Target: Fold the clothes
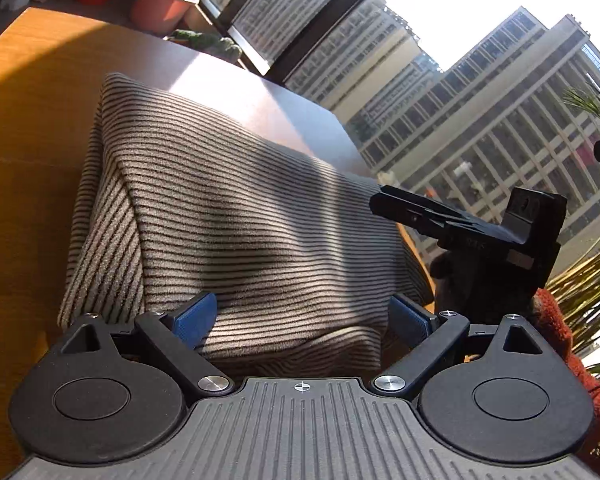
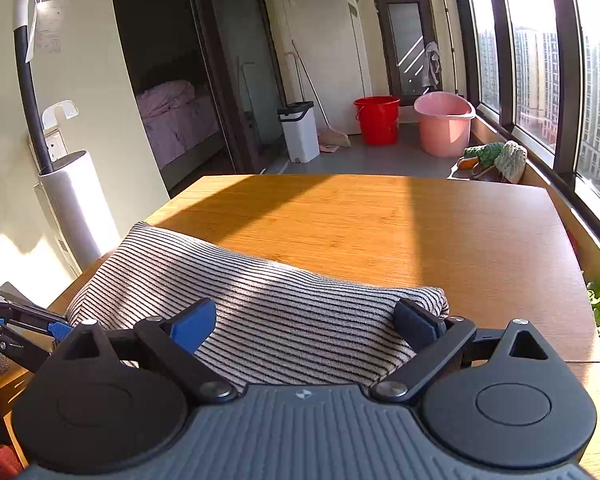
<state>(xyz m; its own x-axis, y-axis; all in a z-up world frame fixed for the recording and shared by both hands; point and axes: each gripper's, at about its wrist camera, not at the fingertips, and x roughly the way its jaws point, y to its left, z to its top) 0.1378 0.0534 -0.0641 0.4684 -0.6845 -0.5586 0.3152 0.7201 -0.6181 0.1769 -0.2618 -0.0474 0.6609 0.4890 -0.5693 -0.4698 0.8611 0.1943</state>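
Note:
A folded grey garment with thin black stripes (image 1: 228, 216) lies on the wooden table (image 1: 24, 120). My left gripper (image 1: 300, 320) is open, its blue pads (image 1: 194, 320) spread wide on either side of the garment's near edge. The right gripper body (image 1: 480, 232) shows at the garment's right side in the left wrist view. In the right wrist view the same garment (image 2: 284, 312) lies in front of my right gripper (image 2: 308, 326), which is open with its blue pads (image 2: 194, 330) astride the cloth's near edge. The left gripper's tip (image 2: 58, 330) shows at the left.
The table (image 2: 440, 248) stretches ahead of the garment. Beyond it stand a red bucket (image 2: 377, 119), a pink tub (image 2: 444, 123), a white bin (image 2: 300, 131) and a white cylinder (image 2: 78, 208). Windows run along the right. Plants (image 1: 592, 272) stand by the table edge.

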